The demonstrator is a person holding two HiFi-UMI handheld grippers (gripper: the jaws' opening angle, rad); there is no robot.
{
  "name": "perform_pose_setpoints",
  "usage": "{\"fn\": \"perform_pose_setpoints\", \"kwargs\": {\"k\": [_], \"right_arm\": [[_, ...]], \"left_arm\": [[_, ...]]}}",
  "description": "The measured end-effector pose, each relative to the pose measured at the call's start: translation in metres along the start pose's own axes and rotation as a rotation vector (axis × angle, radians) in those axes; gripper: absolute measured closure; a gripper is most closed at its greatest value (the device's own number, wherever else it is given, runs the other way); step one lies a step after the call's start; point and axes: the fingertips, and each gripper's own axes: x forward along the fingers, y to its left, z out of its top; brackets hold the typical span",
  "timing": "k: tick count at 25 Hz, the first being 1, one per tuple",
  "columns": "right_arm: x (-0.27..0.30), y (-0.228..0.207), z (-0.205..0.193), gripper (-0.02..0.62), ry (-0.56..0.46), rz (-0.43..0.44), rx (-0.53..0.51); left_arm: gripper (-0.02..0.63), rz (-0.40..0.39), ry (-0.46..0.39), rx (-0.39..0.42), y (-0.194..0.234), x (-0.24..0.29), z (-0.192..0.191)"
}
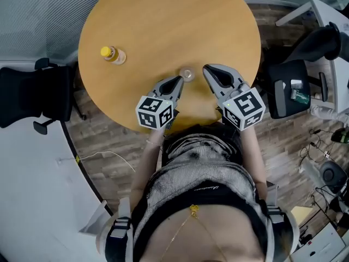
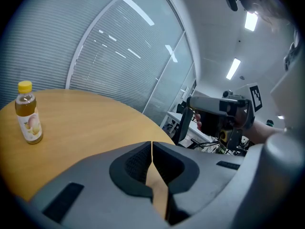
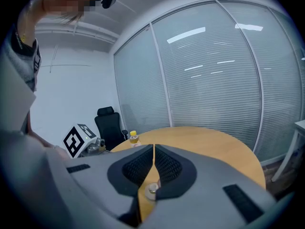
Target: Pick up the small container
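Observation:
The small clear container [image 1: 187, 74] stands on the round wooden table [image 1: 163, 15] near its front edge, between the tips of the two grippers and touched by neither. My left gripper [image 1: 179, 79] lies just left of it with its jaws shut and empty [image 2: 151, 144]. The right gripper [image 1: 207, 69] sits just right of it, also shut with nothing gripped [image 3: 154, 149]. In the right gripper view the container [image 3: 151, 190] shows low down through the gap behind the pads, resting on the table.
A small bottle with a yellow cap [image 1: 113, 54] stands at the table's left [image 2: 27, 113]. Black office chairs flank the table at left [image 1: 32, 97] and right [image 1: 292, 89]. Cables and devices lie on the floor at the right [image 1: 327, 168].

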Motion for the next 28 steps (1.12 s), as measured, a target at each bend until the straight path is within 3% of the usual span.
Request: {"fn": "perform_pose_setpoints", "kwargs": {"k": [13, 23, 28], "right_arm": [[-0.01, -0.009, -0.018, 0.571, 0.026, -0.079, 0.044], [-0.021, -0.015, -0.029, 0.571, 0.037, -0.134, 0.078], [-0.028, -0.019, -0.033, 0.571, 0.041, -0.161, 0.088]], "left_arm": [[0.586, -0.033, 0.16, 0.061, 0.016, 0.022, -0.036], [0.585, -0.061, 0.226, 0.077, 0.026, 0.03, -0.05], [0.584, -0.039, 0.237, 0.113, 0.032, 0.034, -0.055]]}}
